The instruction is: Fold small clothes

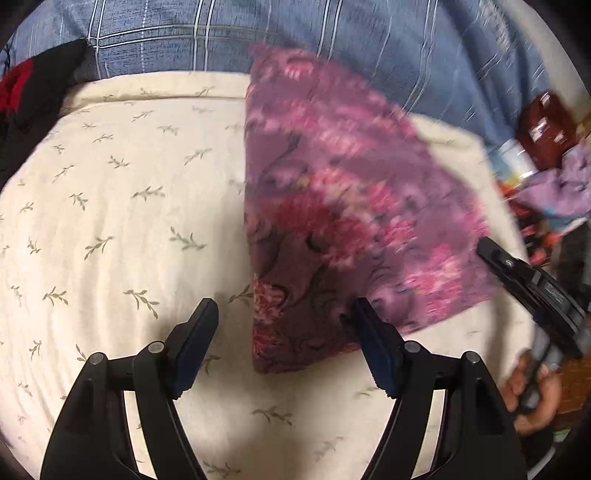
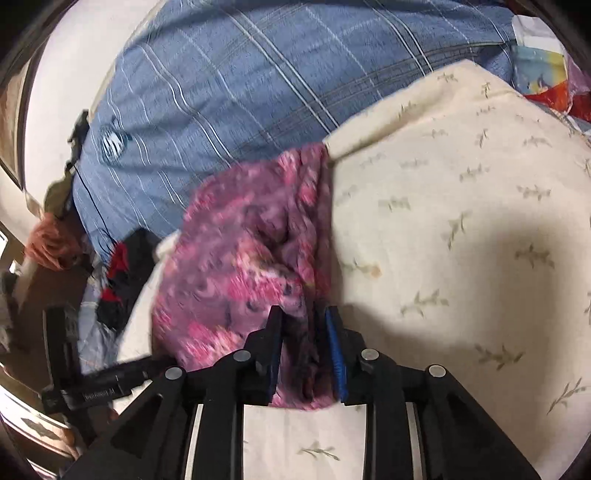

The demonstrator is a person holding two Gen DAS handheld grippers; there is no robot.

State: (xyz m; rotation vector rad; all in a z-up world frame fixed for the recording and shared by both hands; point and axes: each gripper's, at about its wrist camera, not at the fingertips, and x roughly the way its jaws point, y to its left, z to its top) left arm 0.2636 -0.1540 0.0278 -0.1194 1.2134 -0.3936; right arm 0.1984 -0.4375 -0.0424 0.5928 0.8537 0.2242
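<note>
Left gripper (image 1: 282, 323): I see its jaws standing wide apart with nothing between the pads; they hover just above the near corner of the cloth.
Floral cloth (image 1: 332, 206): a purple and pink flowered piece. It lies on the cream sheet, its left edge straight like a fold, its right side lifted and blurred.
How it handles: I judge it light, thin and very soft. It will sag and slide if only one point is held, and it is not fragile.
Where to hold: I would take the corners or the hem, not the middle, so the layers stay together.
Right gripper (image 2: 304, 325): its jaws are narrow, with a bunched edge of the cloth between them; I read this as a grip on the cloth.
Surface: a bed with a cream sheet (image 1: 122, 206) printed with small leaf sprigs. It is soft, so pressing down gives little support.
Room: a blue checked blanket (image 1: 258, 33) lies behind, a black and red garment (image 1: 33, 96) at far left, and clutter with a brown bottle (image 1: 546, 125) at right.
</note>
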